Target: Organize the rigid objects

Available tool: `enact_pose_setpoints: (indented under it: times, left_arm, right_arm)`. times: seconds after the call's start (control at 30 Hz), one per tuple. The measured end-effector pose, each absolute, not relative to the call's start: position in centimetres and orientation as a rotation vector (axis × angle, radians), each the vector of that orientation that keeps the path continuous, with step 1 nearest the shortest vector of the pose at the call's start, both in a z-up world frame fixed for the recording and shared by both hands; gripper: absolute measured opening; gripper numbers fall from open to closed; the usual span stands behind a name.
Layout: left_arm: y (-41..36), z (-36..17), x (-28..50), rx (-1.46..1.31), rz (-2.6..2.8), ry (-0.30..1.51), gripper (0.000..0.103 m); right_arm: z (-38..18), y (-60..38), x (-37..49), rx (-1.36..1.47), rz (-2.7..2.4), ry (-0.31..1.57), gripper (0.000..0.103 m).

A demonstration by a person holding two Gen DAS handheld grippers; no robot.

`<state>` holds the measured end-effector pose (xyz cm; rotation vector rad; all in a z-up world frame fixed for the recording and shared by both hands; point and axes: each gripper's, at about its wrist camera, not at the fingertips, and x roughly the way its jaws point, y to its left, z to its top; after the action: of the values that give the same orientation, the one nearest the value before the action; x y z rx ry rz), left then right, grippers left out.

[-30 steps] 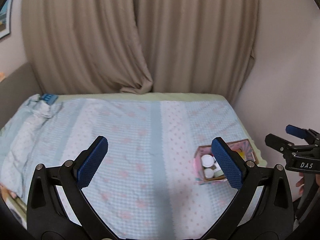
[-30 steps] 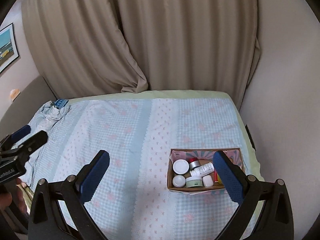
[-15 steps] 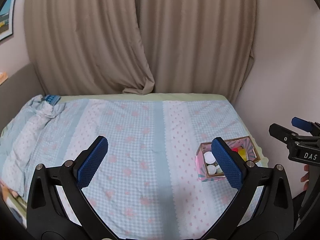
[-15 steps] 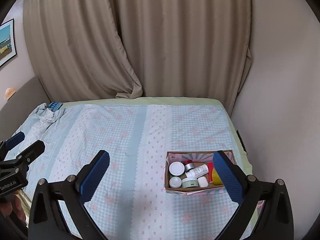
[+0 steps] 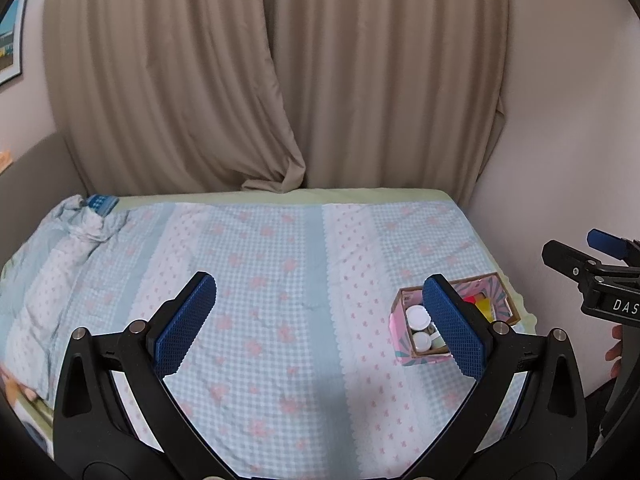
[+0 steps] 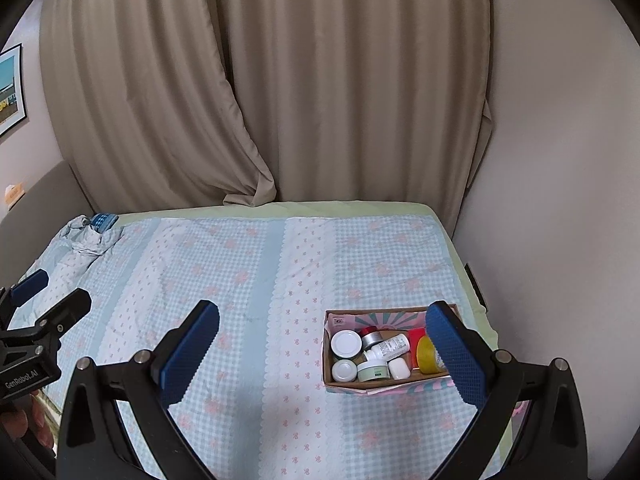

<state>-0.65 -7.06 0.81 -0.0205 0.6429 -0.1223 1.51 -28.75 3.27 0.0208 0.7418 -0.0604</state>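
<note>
Box (image 6: 384,382) on bed (image 6: 248,280), perhaps eight containers, two tongs (image 6: 322,350) (image 5: 320,322) agape

Left gripper (image 5: 320,322): jaws spread wide, empty, lower frame. Right gripper (image 6: 322,350): jaws spread wide, empty, lower frame.

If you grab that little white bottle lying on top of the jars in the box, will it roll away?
Probably it would roll if set down sideways: the white bottle looks round and lies on its side across the jars. It looks like hard plastic, so likely stiff and light. Inside the cardboard box the crowded jars should hold it in place.
</note>
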Motion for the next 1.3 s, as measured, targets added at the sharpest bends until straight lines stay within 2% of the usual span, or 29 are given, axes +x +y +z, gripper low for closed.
enact_pose_setpoints:
  times: [1.3]
  left_arm:
    - [-6.95,1.23,-0.39,-0.011,-0.074,0.624,0.103]
  right_arm:
    - [3.05,-28.65,1.81,0.011,-0.063,0.744,0.103]
